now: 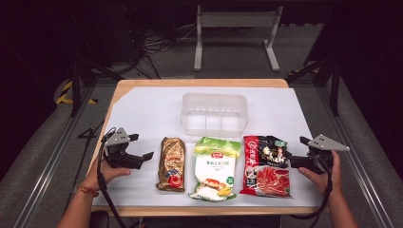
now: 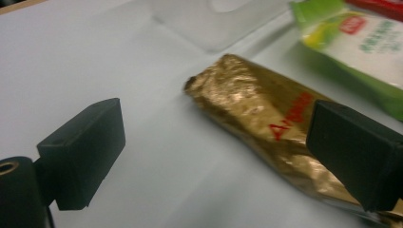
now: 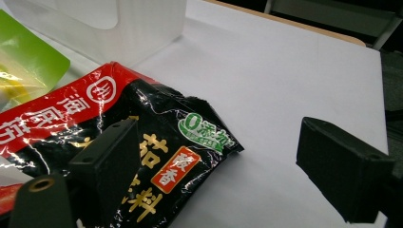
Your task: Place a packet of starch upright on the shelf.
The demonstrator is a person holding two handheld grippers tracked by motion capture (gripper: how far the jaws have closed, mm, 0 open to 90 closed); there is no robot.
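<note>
High view: three packets in row before you, gold packet (image 1: 171, 164), green-white packet (image 1: 215, 168), red-black packet (image 1: 265, 166); one clear container (image 1: 214, 114) behind (middle of white sheet). Your left gripper (image 1: 141, 147), right gripper (image 1: 297, 151): jaws wide apart, holding nothing, each beside outer packet.

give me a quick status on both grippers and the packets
Left gripper open beside gold packet. Right gripper open at red packet. Green packet between them, clear bin behind. Nothing held, nothing blocking.
</note>
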